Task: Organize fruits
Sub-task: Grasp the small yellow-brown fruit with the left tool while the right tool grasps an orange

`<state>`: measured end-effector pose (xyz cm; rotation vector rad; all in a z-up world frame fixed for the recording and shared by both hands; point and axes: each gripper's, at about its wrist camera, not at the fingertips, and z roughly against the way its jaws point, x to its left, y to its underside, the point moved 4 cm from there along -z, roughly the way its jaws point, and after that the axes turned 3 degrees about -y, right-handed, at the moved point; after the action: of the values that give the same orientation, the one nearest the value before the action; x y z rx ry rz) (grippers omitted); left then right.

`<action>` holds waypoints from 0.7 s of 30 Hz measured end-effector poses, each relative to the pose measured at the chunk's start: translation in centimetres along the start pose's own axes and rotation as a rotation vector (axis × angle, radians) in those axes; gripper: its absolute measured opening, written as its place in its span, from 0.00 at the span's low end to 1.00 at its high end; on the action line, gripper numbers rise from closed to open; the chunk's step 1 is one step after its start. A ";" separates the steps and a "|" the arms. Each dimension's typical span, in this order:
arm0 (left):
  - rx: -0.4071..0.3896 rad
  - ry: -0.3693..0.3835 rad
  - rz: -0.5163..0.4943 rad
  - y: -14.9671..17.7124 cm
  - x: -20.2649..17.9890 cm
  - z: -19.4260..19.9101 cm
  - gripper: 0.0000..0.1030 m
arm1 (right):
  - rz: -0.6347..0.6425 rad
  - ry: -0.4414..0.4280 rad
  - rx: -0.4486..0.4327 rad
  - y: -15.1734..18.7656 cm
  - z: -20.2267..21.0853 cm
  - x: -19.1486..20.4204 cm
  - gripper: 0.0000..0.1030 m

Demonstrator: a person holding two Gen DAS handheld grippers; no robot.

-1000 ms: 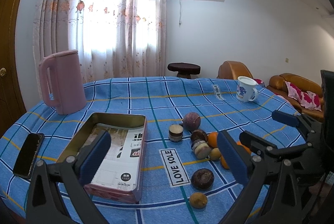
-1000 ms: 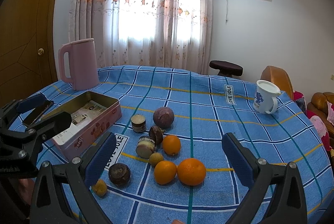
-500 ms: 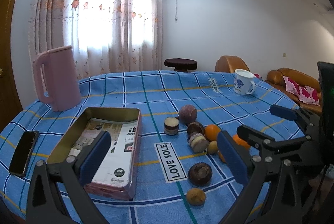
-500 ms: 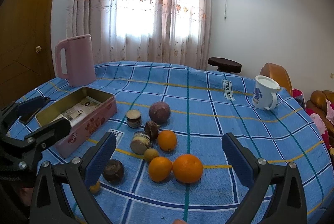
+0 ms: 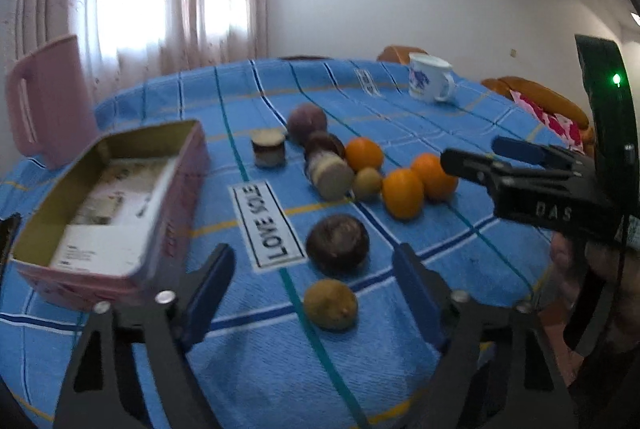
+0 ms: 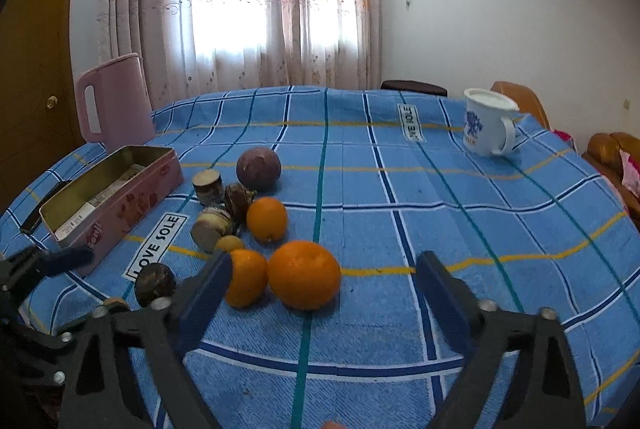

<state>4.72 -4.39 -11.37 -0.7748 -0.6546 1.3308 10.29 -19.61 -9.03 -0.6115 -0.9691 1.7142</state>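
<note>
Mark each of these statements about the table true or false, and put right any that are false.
1. The pink tin already holds an orange. False: only paper shows inside it; the three oranges lie on the cloth.
2. The mug stands apart from the fruit. True.
3. The right gripper is shut on the biggest orange. False: its jaws have just been closing, but the pads touch nothing and the orange lies just ahead of them.
4. A pink jug stands behind the tin. True.
5. The left gripper holds the small yellow-brown fruit. False: the fruit lies on the cloth between open jaws.
</note>
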 end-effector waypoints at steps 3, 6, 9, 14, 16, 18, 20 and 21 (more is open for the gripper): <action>0.030 0.035 0.012 0.6 -0.1 -0.8 0.64 | -0.023 -0.018 0.023 0.2 -0.6 -0.4 0.77; 0.050 0.063 0.023 0.8 -0.1 -1.5 0.54 | -0.037 -0.033 0.041 0.2 -1.3 -0.6 0.73; 0.056 0.074 0.032 0.9 0.0 -1.8 0.53 | -0.042 -0.033 0.063 0.1 -2.0 -0.6 0.72; 0.048 0.077 0.038 1.0 0.3 -1.7 0.48 | -0.089 -0.094 0.110 0.2 -3.4 -1.0 0.69; 0.049 0.104 0.043 1.0 0.3 -1.5 0.32 | -0.138 -0.166 0.124 0.2 -3.7 -1.4 0.53; 0.049 0.112 0.031 0.9 0.0 -1.6 0.29 | -0.143 -0.187 0.116 0.4 -3.6 -1.3 0.48; 0.049 0.123 0.029 0.9 -0.2 -1.6 0.29 | -0.125 -0.176 0.106 0.5 -3.4 -1.0 0.47; 0.049 0.122 0.033 0.9 -0.1 -1.6 0.29 | -0.126 -0.180 0.104 0.6 -3.4 -1.0 0.47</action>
<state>5.46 -4.67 -13.09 -0.8230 -0.5124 1.3133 12.96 -19.59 -11.40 -0.3253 -1.0140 1.7157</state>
